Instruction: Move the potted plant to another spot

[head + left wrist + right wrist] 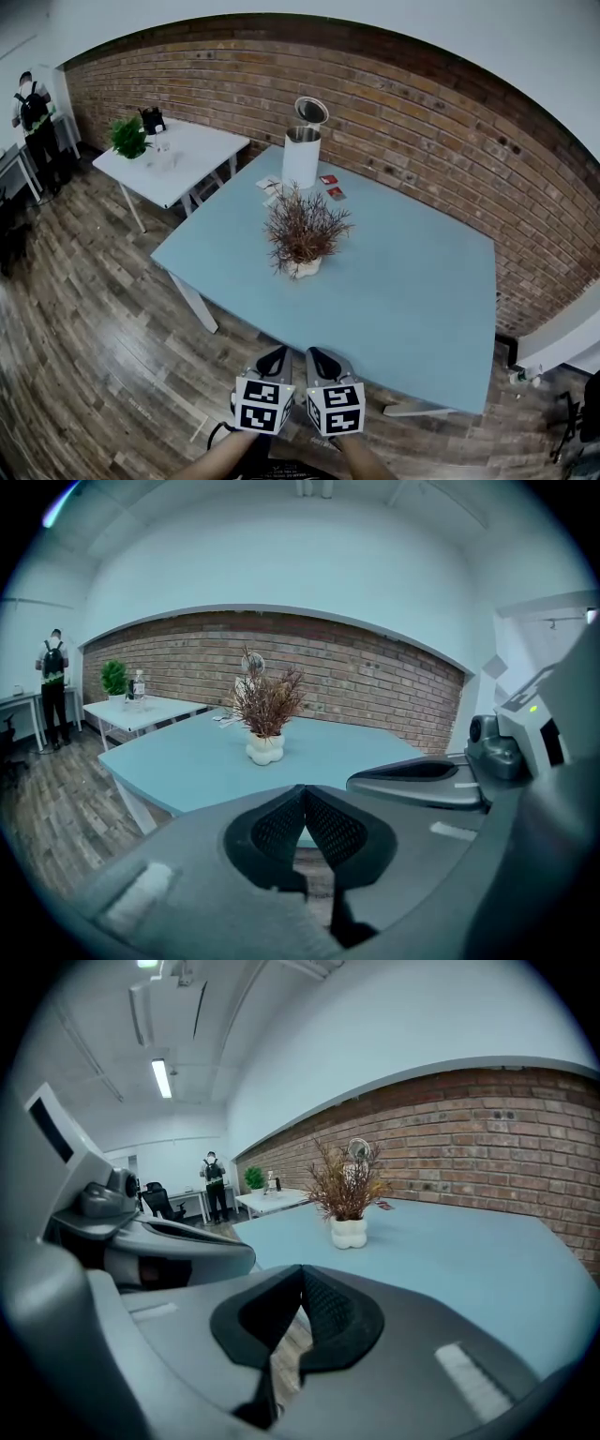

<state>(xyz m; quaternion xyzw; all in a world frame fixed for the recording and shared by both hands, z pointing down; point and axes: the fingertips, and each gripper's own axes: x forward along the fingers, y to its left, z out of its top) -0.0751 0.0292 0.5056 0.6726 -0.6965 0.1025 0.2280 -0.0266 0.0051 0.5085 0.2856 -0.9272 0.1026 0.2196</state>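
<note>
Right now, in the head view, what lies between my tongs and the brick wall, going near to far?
Left tongs and right tongs side by side → blue table → potted plant → white container with its lid open → brick wall.

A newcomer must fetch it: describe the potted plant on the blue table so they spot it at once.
Go to the light-blue table by the brick wall. Near its middle stands the potted plant, dry brown twigs in a lumpy white pot. The tall white canister behind it has no foliage, and the other plant, on the white side table, is leafy green.
</note>
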